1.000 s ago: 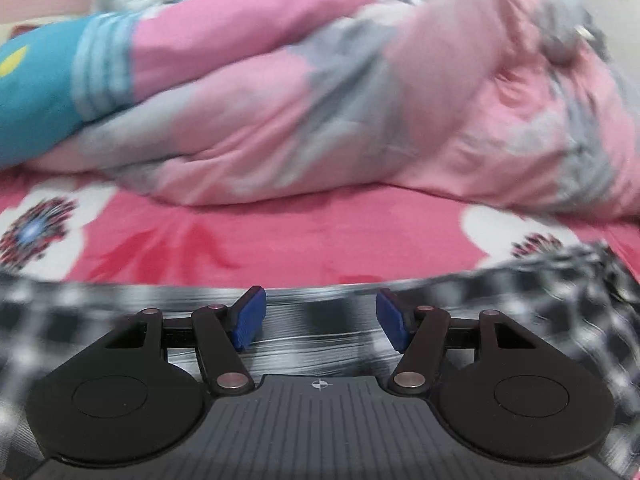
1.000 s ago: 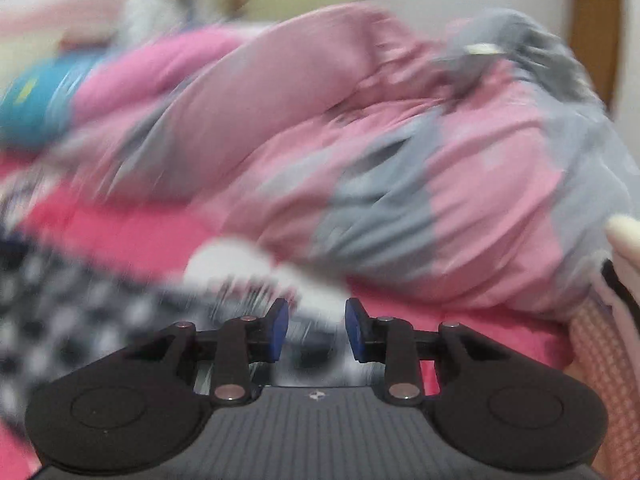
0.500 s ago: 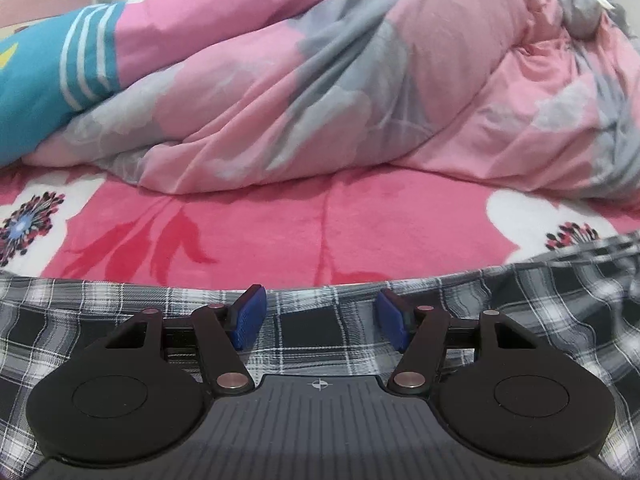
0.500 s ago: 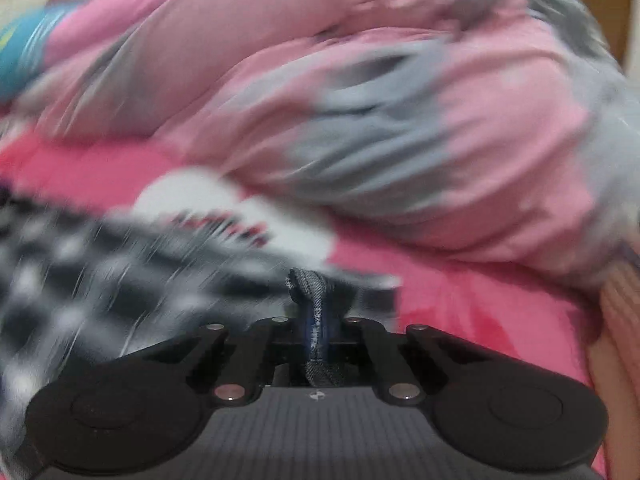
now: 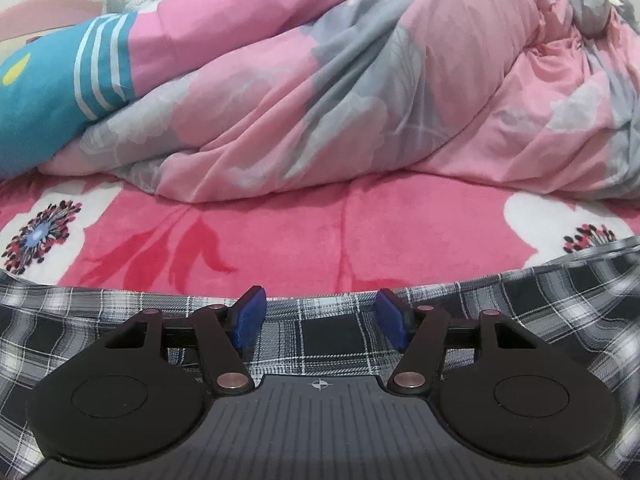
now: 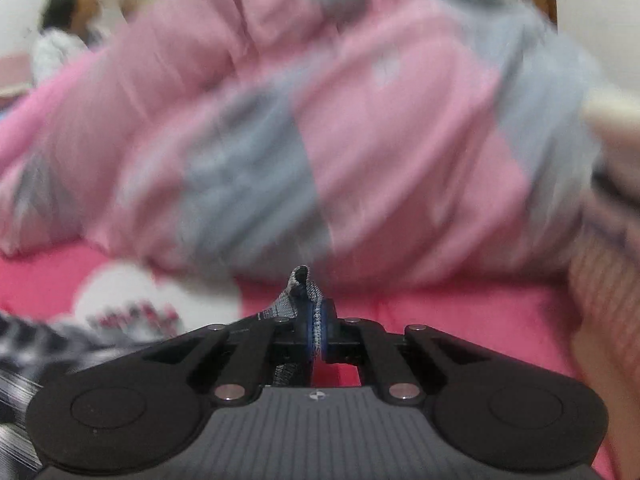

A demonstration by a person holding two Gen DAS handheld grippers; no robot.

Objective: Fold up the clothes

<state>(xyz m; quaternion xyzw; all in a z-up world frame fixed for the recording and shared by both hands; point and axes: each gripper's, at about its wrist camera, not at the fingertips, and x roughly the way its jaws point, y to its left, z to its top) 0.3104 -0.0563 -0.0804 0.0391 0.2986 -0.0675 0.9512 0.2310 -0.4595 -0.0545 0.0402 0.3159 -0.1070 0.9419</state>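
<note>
A black-and-white plaid shirt (image 5: pixel 336 332) lies spread across the near part of the bed (image 5: pixel 320 240), on a pink flowered blanket, with a heaped pink and grey quilt (image 5: pixel 360 92) behind it. The left tongs (image 5: pixel 320 320) stand open just over the plaid cloth, their blue pads well apart and nothing between them. The right tongs (image 6: pixel 316 334) are closed on a pinched-up ridge of the cloth, a small grey peak poking out above the pads; that view is blurred, so which part of the garment this is I cannot tell. The cloth looks thin, light and limp: it will sag and drag, not hold a shape, and a small pinch may slip. A hem, seam or corner seems the surest hold, taken deep between the pads, one grip at each end of an edge.
</note>
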